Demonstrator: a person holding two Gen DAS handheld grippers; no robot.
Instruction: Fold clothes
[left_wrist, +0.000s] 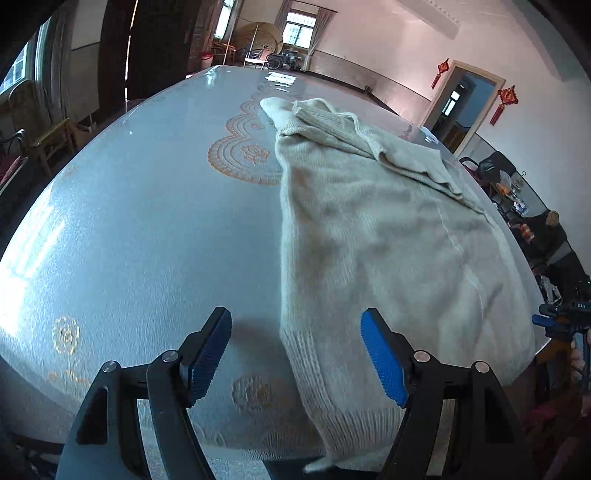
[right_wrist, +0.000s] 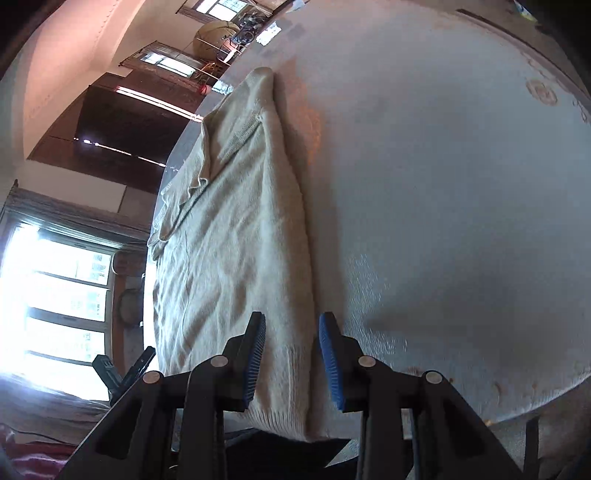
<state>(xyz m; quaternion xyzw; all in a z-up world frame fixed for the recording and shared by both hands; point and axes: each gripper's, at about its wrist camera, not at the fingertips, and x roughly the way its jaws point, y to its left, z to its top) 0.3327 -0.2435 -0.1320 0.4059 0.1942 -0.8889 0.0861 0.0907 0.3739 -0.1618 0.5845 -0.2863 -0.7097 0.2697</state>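
Cream knitted wool: a sweater lies folded lengthwise into a long strip on the pale blue surface, its ribbed hem at the near edge and slightly overhanging it, its collar end pointing toward the far side. A sleeve is folded back across the upper part of the body. In the right wrist view the same sweater runs along the left rim of the surface, with bare cloth to its right.

The left tongs stand wide apart above the hem, one blue pad over bare cloth and the other over the knit; nothing is gripped. The right tongs are set narrower, with the folded right edge of the hem showing between the pads, and nothing is visibly pinched.

Orange lace-like patterns are printed on the covering beside the collar. Beyond lie windows, a doorway and red hanging ornaments.
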